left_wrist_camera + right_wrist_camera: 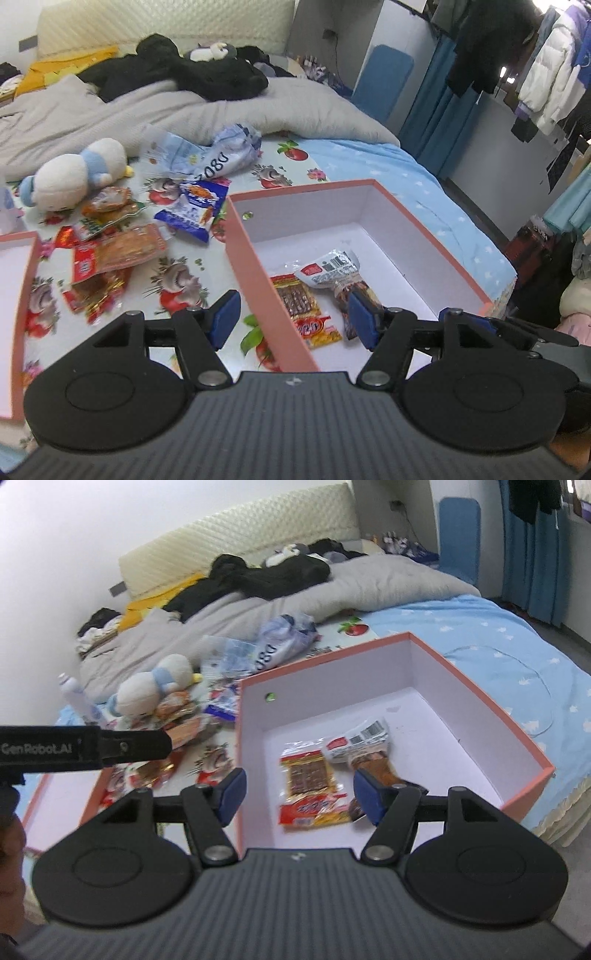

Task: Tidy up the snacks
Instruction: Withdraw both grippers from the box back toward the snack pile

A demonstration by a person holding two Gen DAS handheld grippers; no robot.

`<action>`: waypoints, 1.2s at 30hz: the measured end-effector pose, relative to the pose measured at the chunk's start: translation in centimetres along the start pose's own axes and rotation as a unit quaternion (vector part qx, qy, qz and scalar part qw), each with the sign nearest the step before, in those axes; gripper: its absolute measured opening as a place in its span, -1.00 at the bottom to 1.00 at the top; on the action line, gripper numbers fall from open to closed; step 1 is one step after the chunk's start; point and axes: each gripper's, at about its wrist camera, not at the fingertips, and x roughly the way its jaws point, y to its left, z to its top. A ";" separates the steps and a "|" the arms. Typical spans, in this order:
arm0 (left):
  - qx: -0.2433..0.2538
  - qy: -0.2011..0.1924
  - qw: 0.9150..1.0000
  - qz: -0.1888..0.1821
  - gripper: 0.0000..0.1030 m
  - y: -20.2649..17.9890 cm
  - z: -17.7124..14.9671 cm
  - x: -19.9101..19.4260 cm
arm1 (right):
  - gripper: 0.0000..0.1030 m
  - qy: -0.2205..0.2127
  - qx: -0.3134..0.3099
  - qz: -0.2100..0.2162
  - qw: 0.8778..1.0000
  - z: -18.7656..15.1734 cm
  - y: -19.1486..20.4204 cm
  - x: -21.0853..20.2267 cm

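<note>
Both grippers empty, fingers wide: left gripper [291, 319], right gripper [297, 795]. Two packets lie in pink box [424, 230]. Remaining snack pile [110, 254] sits on bed left of box, nearer left gripper.

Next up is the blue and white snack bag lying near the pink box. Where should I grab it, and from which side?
Take the blue and white snack bag by its crimped near end, the edge closest to the pink box. It lies flat on the bedsheet with its puffed middle too wide to pinch. Come down from above with the left tongs, which are open and empty, across that flat seam.
</note>
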 end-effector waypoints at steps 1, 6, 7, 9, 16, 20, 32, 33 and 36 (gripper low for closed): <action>0.000 -0.005 1.000 0.001 0.35 0.1 -0.5 -1.0 | 0.29 -0.003 -0.003 0.003 1.000 -0.3 0.4 -0.6; 0.000 -0.028 1.000 0.011 0.35 0.5 -3.0 -5.2 | 0.29 -0.016 -0.008 0.024 1.000 -1.9 2.2 -3.2; -0.002 -0.030 0.999 0.014 0.35 0.8 -3.7 -6.0 | 0.29 -0.017 -0.009 0.028 0.999 -2.3 2.6 -3.6; -0.005 -0.033 0.999 0.017 0.35 1.3 -4.6 -7.0 | 0.29 -0.021 -0.014 0.035 0.999 -3.0 3.2 -4.4; 0.008 -0.057 0.998 0.039 0.35 2.6 -7.1 -10.7 | 0.29 -0.024 -0.058 0.058 0.996 -5.4 5.9 -5.6; -0.008 -0.067 0.997 0.046 0.38 3.8 -8.3 -12.5 | 0.29 -0.031 -0.066 0.068 0.995 -6.0 6.4 -6.3; -0.047 -0.058 0.995 0.064 0.45 6.8 -12.1 -14.3 | 0.29 -0.022 -0.101 0.103 0.989 -7.7 9.4 -6.6; -0.051 -0.057 0.995 0.065 0.45 7.1 -12.2 -14.2 | 0.29 -0.022 -0.101 0.103 0.989 -7.7 9.5 -6.4; -0.065 -0.051 0.994 0.072 0.46 8.3 -12.4 -13.7 | 0.29 -0.018 -0.108 0.106 0.988 -7.8 10.3 -5.9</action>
